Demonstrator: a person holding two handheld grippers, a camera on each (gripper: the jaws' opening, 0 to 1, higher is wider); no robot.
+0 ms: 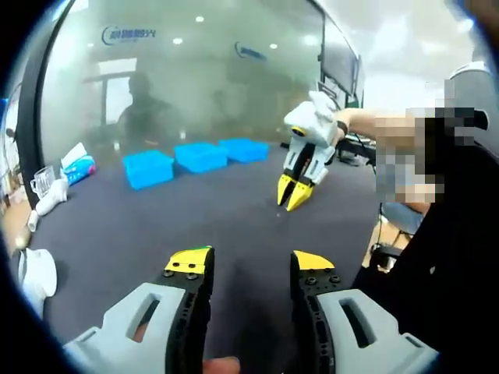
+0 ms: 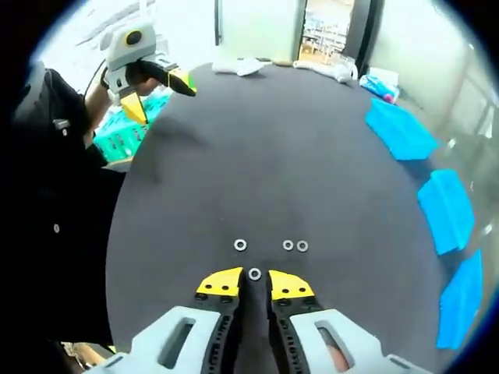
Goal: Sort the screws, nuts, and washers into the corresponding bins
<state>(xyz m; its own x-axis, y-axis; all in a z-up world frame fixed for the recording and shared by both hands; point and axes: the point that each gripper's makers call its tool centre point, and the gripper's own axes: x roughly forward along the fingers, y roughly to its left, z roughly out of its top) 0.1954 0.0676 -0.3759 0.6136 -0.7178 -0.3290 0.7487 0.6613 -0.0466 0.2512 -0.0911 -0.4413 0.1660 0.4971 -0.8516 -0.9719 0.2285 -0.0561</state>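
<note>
The right gripper [image 2: 255, 281], jaws nearly together, hovers at a small flat metal washer [image 2: 255, 273] on the dark worktop [image 2: 273, 156] (light, slippery; pinch its rim); left gripper [image 1: 251, 263] spread.

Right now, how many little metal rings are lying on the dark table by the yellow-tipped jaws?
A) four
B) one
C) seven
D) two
A: the right gripper view shows four washers on the table, one just beyond the right gripper.
</note>
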